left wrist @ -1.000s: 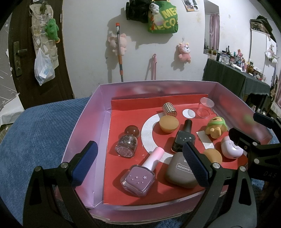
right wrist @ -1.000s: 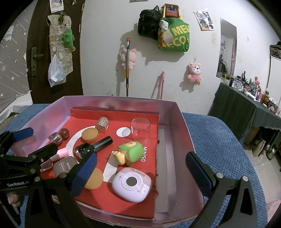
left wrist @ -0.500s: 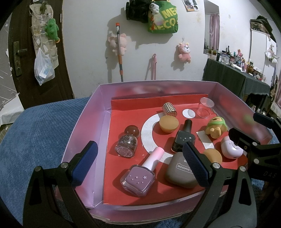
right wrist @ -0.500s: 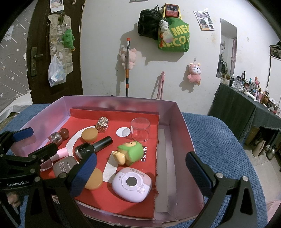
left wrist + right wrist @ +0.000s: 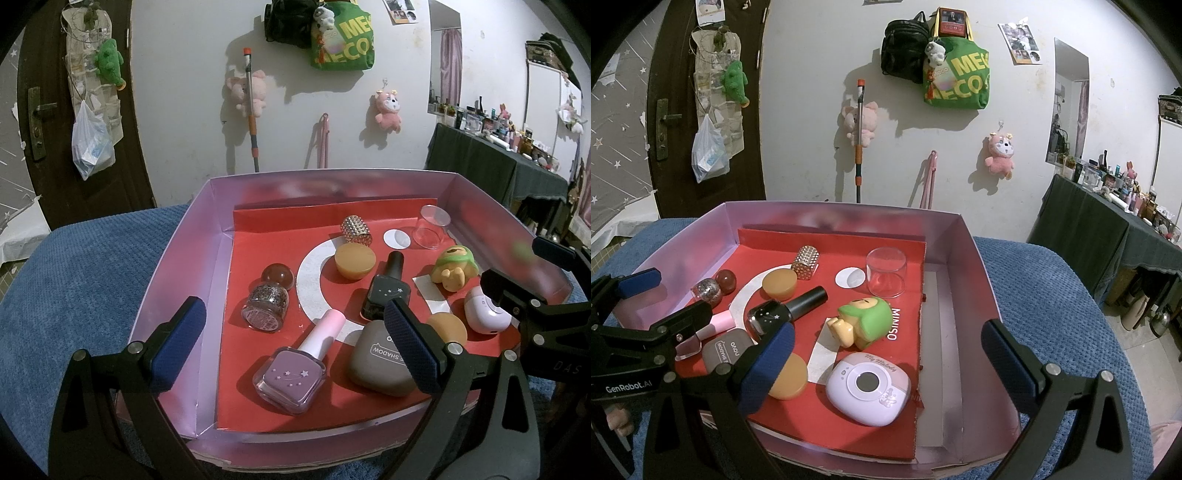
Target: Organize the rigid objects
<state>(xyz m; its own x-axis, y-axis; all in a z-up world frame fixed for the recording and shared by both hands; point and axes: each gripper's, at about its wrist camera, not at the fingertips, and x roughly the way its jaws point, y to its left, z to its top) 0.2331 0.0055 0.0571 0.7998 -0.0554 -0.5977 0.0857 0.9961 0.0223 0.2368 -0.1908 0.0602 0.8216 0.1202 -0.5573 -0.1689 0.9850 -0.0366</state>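
1. Left gripper (image 5: 295, 347) hovers wide apart, holding nothing, over the lilac nail polish bottle (image 5: 291, 369).
2. Right gripper (image 5: 886, 354) likewise spread, empty, above the white pocket camera (image 5: 868, 387).
3. All the small items lie scattered on red card inside the pink box (image 5: 975, 266); either sorted or awaiting sorting.

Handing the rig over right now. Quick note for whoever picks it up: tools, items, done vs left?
Left tool: open, empty, at the near edge of the box.
Right tool: open, empty, at the near edge too.
All items lie loose on the red liner: three nail polish bottles, brown compact, two orange sponges, studded cap, clear cup, green figure, white-pink device.
Done vs left: unclear. Everything sits in the box but unsorted; this fits items just gathered, or awaiting removal.
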